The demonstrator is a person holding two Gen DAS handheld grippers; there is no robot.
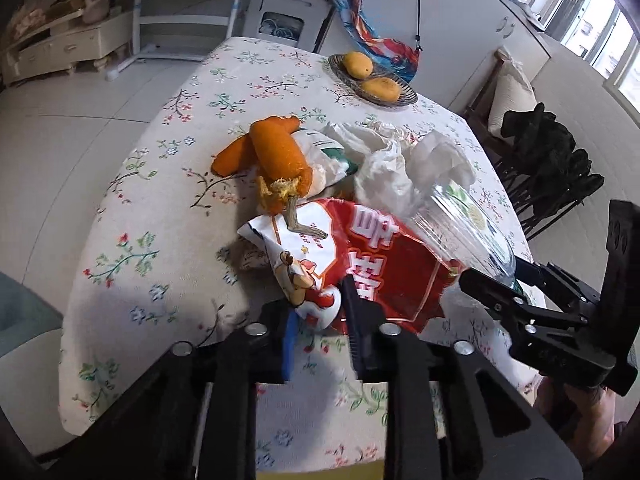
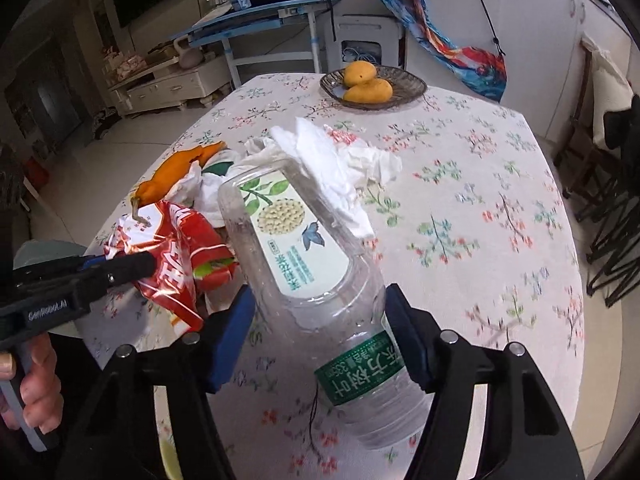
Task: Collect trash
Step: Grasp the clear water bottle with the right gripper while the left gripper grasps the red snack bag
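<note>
Two grippers are at the trash heap on the floral table [image 1: 168, 168], each already on a piece of it. Taking the clear plastic bottle [image 2: 316, 280] as landmark: it lies on its side at the near end of the heap, and the right gripper [image 2: 320, 340] has its blue pads against the bottle's sides below the shoulder, so I read it as clamped on the bottle. Just left of the bottle lies the red snack wrapper [image 1: 360, 248]; the left gripper [image 1: 316, 316] stands narrow, pinching the wrapper's near corner. Beyond the bottle sits crumpled white tissue [image 2: 332, 160], and beyond the wrapper a heap of orange peel [image 1: 272, 152]. Far past the bottle, a dish of mangoes [image 2: 412, 88] is not trash and should stay put.

The step in hand looks like securing both grips. Next probably calls for lifting both pieces clear together without dragging the tissue or peel, then carrying them to a bin, which is not visible here
</note>
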